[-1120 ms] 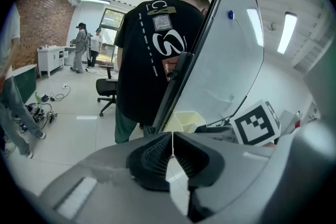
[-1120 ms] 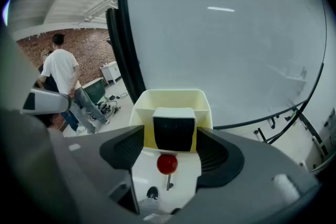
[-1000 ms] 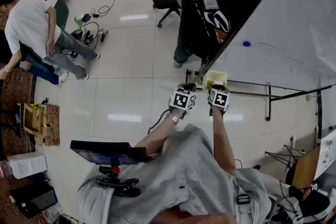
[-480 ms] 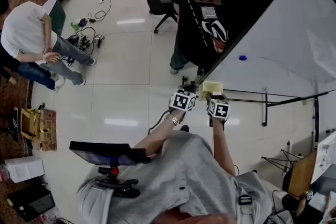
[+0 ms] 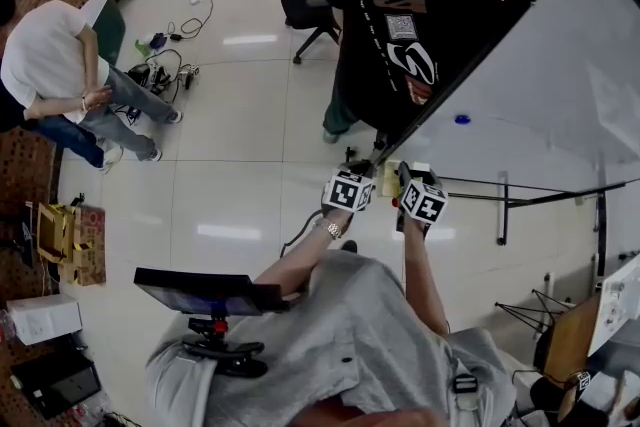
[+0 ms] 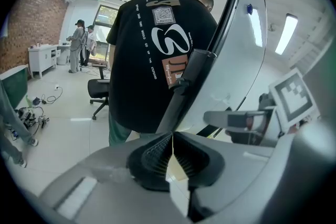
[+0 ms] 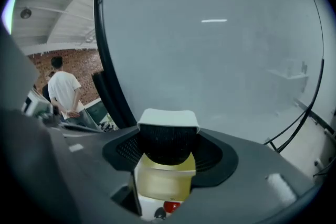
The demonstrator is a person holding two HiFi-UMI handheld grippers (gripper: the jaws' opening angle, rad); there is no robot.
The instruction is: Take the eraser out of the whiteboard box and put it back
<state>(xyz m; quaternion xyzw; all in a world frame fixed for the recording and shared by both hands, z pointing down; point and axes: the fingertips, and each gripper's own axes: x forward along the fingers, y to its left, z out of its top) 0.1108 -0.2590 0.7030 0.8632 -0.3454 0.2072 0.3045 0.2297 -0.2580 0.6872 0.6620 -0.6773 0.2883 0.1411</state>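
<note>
Right gripper [image 7: 168, 150] is clamped on the eraser [image 7: 168, 131], held just clear of the yellow box [image 7: 163, 182] directly beneath it, so the return looks straight down; left gripper [image 6: 172, 152] is pinched closed, empty, just left of box.

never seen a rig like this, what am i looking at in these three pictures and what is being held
No robot here: a person holds a gripper in each hand. The head view comes from a camera on their head, looking down at the left gripper and right gripper beside a whiteboard. The other two pictures come from cameras riding on each gripper. The left one's fingers are pressed together. The right one's fingers grip a whiteboard eraser, white back and black felt, above its yellow box.
</note>
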